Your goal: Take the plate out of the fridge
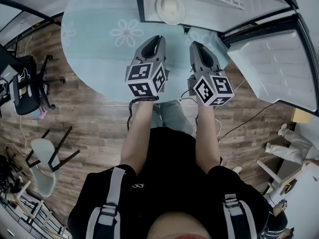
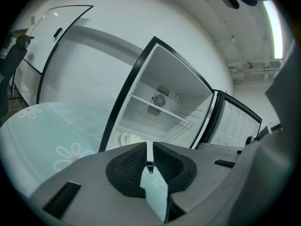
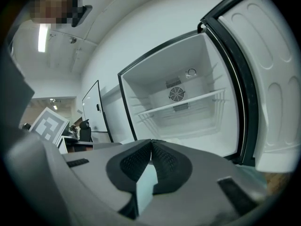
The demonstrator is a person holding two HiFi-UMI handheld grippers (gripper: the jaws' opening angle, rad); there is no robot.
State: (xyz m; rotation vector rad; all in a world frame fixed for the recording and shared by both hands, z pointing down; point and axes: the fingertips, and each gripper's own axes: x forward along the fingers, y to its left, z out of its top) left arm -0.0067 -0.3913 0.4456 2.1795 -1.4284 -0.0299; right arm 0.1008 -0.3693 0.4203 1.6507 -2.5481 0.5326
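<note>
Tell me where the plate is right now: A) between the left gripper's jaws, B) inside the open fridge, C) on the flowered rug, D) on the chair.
B: the plate lies on the bottom of the open fridge, not yet taken out.

I'm seeing a pale blue rug (image 1: pixel 94 59) with a daisy (image 1: pixel 126 33) print on the wood floor (image 1: pixel 89 118). A black office chair (image 1: pixel 25 83) is at the left edge, with a white chair (image 1: pixel 44 171) below it. On the right, a thin cable (image 1: pixel 249 118) runs across the boards, near someone's legs (image 1: pixel 289 146).
</note>
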